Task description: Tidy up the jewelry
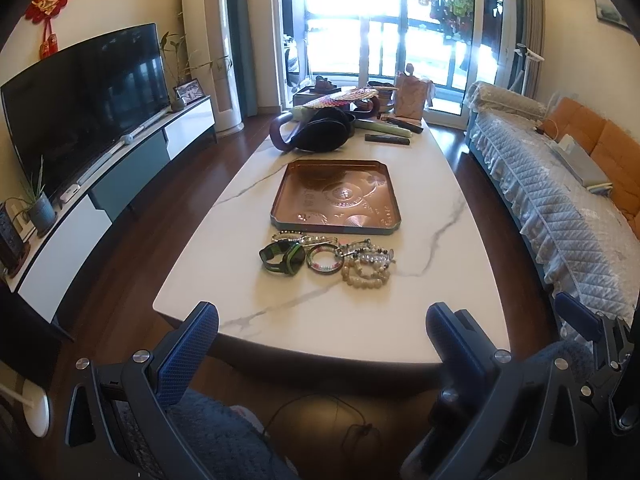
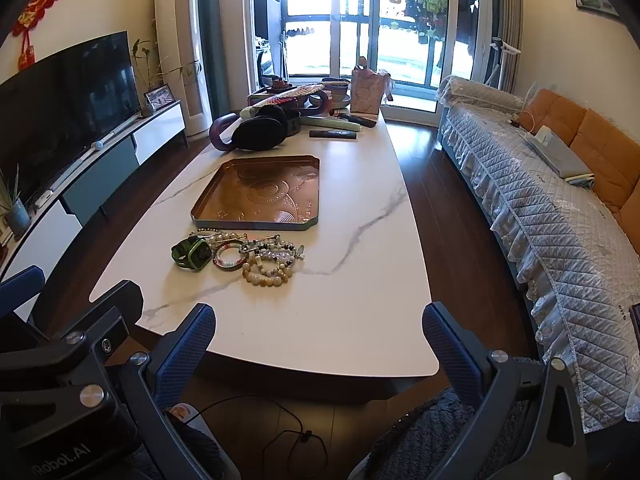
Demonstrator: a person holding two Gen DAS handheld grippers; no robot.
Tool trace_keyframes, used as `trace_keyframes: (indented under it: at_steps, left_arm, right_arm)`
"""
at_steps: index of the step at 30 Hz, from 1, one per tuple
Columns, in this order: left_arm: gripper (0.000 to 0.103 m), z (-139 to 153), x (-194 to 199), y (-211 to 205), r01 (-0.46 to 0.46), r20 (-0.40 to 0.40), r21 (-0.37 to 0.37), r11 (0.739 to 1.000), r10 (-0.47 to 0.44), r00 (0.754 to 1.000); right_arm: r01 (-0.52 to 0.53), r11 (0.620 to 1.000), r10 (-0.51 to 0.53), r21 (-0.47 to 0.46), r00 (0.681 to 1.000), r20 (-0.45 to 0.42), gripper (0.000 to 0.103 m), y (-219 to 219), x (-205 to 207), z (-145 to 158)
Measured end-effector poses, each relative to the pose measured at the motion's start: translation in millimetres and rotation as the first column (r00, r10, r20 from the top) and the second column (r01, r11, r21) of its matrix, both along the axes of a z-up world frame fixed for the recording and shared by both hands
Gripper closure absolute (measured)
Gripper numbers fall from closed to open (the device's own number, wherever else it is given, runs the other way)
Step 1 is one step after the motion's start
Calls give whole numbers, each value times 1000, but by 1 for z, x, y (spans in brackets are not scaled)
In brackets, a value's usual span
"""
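A: What's around the work area?

B: I'm looking down a long white marble table. Far end is cluttered: a black bag with a dark red handle, a woven fan, a green roll, a dark remote and a pink paper bag. TV on a low cabinet to the left, a sofa with a quilted cover to the right. Under the near edge I see dark floor with a thin black cable.

A: Anything blocking the jewelry?

B: No. The table between me and the pile is bare marble. A copper tray sits mid-table, just beyond the pile, nothing inside it.

A: And the jewelry itself?

B: A small heap near the tray's front edge: a green-and-black watch on the left, a ring-shaped bangle beside it, then a tangle of bead bracelets, pale beads nearest me. A few strands reach back close to the tray rim; I can't tell whether they touch.

A: Tools?

B: Left tool is spread wide and holds nothing, hanging off the table's near edge, pile straight ahead. Right tool is likewise spread and bare, also short of the table; the pile lies ahead and left of it. Both well apart from the jewelry.
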State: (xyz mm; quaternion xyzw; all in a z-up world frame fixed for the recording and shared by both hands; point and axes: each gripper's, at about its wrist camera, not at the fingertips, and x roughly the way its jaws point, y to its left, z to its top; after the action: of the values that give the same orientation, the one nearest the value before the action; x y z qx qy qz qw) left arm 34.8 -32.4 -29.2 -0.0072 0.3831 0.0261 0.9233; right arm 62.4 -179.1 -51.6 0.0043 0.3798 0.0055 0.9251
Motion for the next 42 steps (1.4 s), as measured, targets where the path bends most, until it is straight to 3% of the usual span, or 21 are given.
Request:
trace_keyframes:
  at_steps: [42]
  left_arm:
    - [0, -6, 5, -10, -15, -22, 23, 1000, 16, 1000]
  right_arm:
    - [-21, 1000, 21, 13, 1000, -21, 0, -8, 10, -6]
